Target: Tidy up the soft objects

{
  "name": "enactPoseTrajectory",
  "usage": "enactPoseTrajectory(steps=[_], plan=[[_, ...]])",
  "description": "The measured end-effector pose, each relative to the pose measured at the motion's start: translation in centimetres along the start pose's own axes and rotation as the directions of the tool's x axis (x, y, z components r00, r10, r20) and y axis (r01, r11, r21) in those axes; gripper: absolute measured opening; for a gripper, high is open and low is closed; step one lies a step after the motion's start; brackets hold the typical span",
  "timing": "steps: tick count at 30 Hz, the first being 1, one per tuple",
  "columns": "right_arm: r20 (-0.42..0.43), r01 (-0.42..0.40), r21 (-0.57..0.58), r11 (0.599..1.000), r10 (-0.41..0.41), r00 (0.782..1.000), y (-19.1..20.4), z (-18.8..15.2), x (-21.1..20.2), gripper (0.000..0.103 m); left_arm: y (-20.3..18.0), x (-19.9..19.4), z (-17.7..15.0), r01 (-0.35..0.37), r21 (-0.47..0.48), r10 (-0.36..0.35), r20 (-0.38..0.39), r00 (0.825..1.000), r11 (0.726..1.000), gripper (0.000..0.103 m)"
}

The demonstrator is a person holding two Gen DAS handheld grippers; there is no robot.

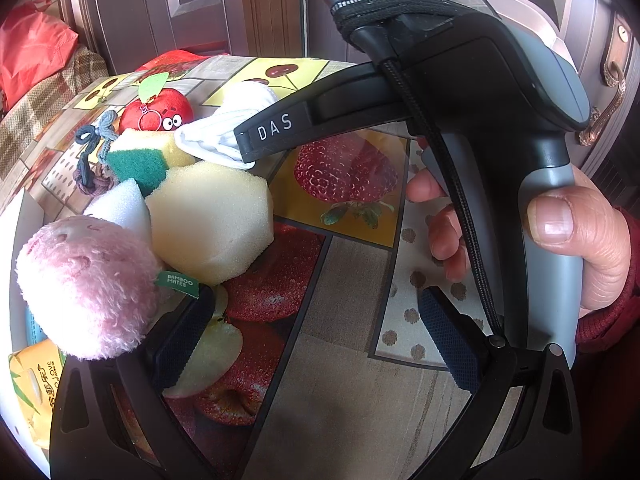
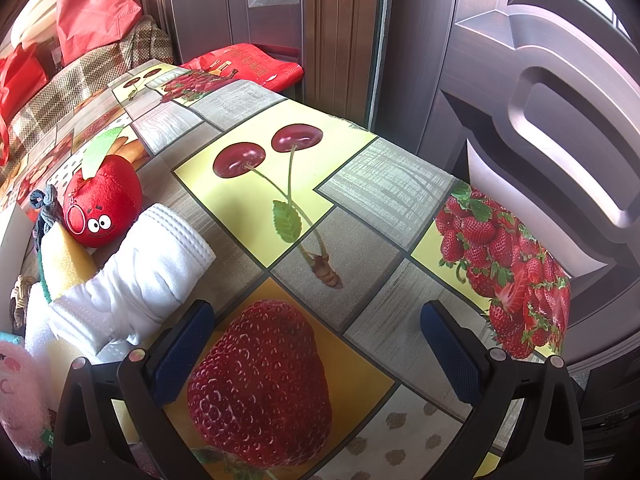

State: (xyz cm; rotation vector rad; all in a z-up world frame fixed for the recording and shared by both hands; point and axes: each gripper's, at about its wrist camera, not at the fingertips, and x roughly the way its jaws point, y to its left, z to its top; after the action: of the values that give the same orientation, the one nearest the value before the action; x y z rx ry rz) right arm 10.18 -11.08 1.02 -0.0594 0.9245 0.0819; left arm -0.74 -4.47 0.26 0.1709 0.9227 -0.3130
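Soft objects lie bunched at the left of the fruit-print table (image 1: 352,272): a pink plush (image 1: 84,284), a pale yellow sponge (image 1: 212,220), a white foam piece (image 1: 120,208), a yellow-green sponge (image 1: 144,156), a red apple plush (image 1: 160,112), a white folded cloth (image 1: 216,136) and a grey-blue cord (image 1: 90,148). My left gripper (image 1: 316,344) is open and empty; its left finger touches the pink plush. My right gripper (image 2: 316,356) is open and empty over the strawberry print, just right of the white cloth (image 2: 144,276). The apple plush (image 2: 104,204) and pink plush (image 2: 18,392) also show there.
A white box wall (image 1: 24,216) and a yellow packet (image 1: 34,384) are at the far left. A brown door (image 2: 540,128) stands past the table's right edge. Red bags (image 2: 96,4) and a checked cushion (image 2: 80,80) lie behind the table. The right gripper's handle and hand (image 1: 560,208) fill the left wrist view's right side.
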Motion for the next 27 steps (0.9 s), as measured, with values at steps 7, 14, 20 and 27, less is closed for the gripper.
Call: enactPoseTrajectory(steps=[7,14,20,27], plan=[[0.000,0.000,-0.001,1.000,0.000,1.000,0.0,0.0,0.0,0.103,0.1,0.1,0.1,0.015,0.022,-0.015,0.003,1.000,1.000,0.102],[0.000,0.000,-0.002,1.000,0.000,1.000,0.1,0.0,0.0,0.103,0.2,0.3,0.3,0.017,0.025,-0.017,0.003,1.000,1.000,0.102],[0.000,-0.001,-0.001,1.000,0.001,1.000,0.1,0.0,0.0,0.103,0.1,-1.5,0.5,-0.036,0.038,0.033,0.071,0.997,0.999,0.102],[0.001,0.000,-0.002,1.000,0.000,1.000,0.2,0.0,0.0,0.103,4.2,-8.5,1.2,0.042,-0.167,0.013,0.316,0.949,0.985,0.102]])
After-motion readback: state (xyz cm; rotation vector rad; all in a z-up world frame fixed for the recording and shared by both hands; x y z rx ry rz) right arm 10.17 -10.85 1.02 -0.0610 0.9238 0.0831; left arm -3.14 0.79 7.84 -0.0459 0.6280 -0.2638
